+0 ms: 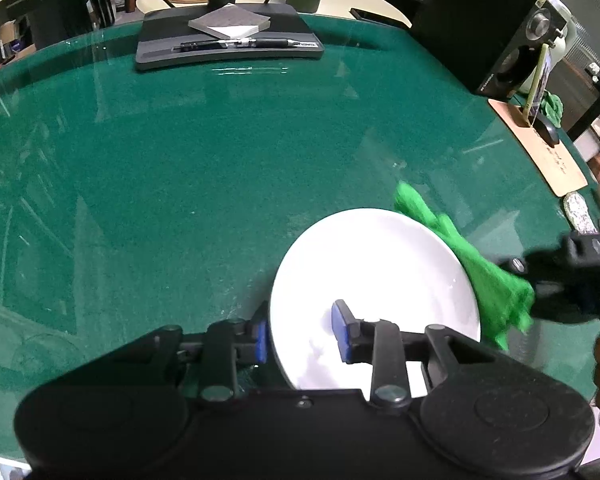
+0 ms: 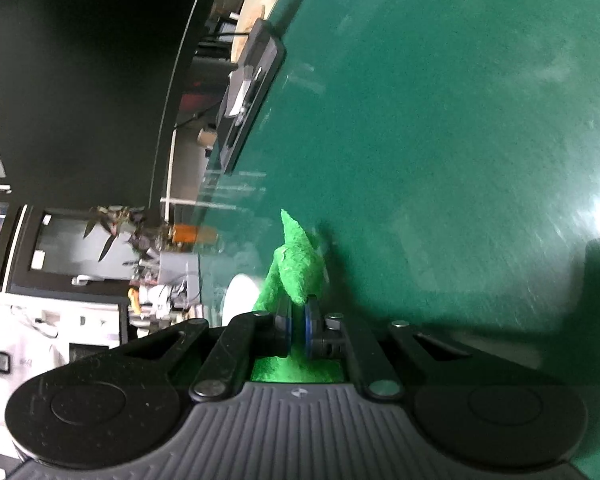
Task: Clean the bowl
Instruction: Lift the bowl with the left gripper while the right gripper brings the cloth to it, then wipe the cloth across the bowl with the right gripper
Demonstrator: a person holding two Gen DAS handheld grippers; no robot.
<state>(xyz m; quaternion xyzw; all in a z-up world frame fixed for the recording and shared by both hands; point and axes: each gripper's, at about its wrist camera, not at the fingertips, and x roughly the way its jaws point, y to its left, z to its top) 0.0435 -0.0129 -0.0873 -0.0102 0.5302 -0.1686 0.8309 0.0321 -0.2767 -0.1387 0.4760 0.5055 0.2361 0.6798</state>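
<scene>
White bowl (image 1: 374, 280) sits on the green tabletop (image 1: 180, 180), its near rim pinched between the left gripper's (image 1: 302, 336) fingers. Right gripper (image 2: 298, 332) is clenched on a green cloth (image 2: 298, 268) draped over the bowl's right edge.

Risks: the glazed rim is slick and held on one side only, so a hard wipe could twist it free or skid it. The cloth is held by a bunched part and may slip out.

Left wrist view shows cloth-on-bowl contact; right wrist view shows only a sliver of bowl, but the pinch itself.

Office/lab: monitor stand (image 1: 228, 46) w/ pen, speaker (image 1: 496, 28), green desk (image 1: 180, 160).
</scene>
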